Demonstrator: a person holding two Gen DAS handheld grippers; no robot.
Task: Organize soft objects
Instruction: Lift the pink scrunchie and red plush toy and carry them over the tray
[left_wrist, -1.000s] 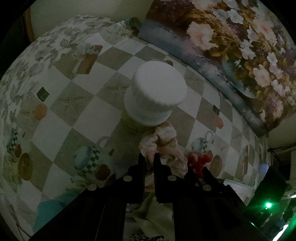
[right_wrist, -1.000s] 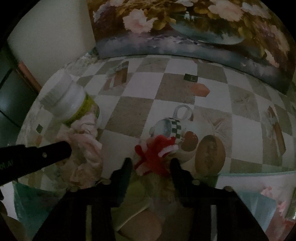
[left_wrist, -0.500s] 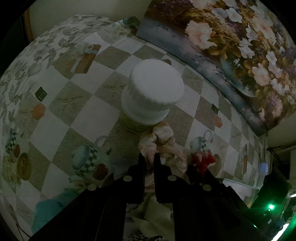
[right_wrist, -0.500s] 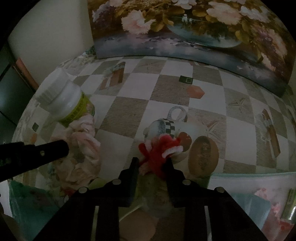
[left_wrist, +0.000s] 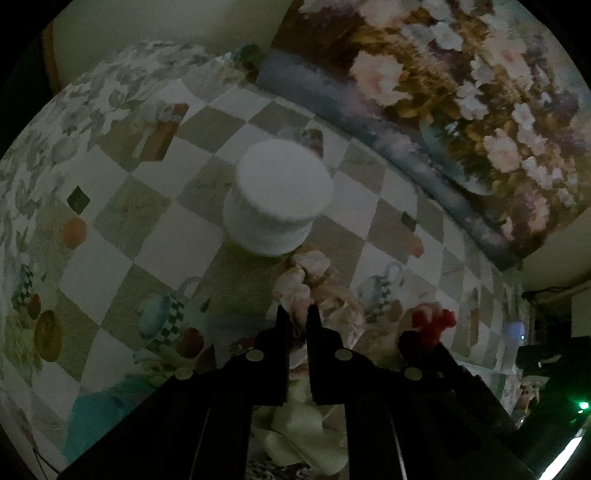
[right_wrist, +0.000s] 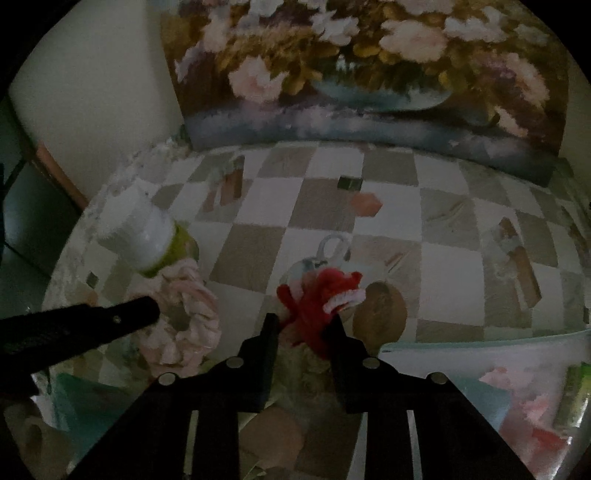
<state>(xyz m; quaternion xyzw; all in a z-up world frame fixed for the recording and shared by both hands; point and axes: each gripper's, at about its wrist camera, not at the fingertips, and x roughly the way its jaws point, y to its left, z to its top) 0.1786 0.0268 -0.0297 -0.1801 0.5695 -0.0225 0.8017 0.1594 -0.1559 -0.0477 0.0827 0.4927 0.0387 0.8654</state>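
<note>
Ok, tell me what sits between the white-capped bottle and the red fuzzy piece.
In the right wrist view, the pink scrunchie lies between the white-capped bottle and the red fuzzy piece, with the left tongs shut on it. Otherwise only checkered tablecloth.

a pale pink, ruffled fabric scrunchie (left_wrist: 314, 291) hangs bunched and crumpled over the checkered cloth, its near fold pinched between two closed black fingers, its far edge just beside a white-capped bottle. seen from the right, the pink scrunchie (right_wrist: 188, 317) forms a loose ring at the left. a red, fuzzy yarn scrunchie with a white fringe (right_wrist: 321, 299) sits to its right, held between two fingers. from the left, the red scrunchie (left_wrist: 430, 321) appears well right of the pink one.
</note>
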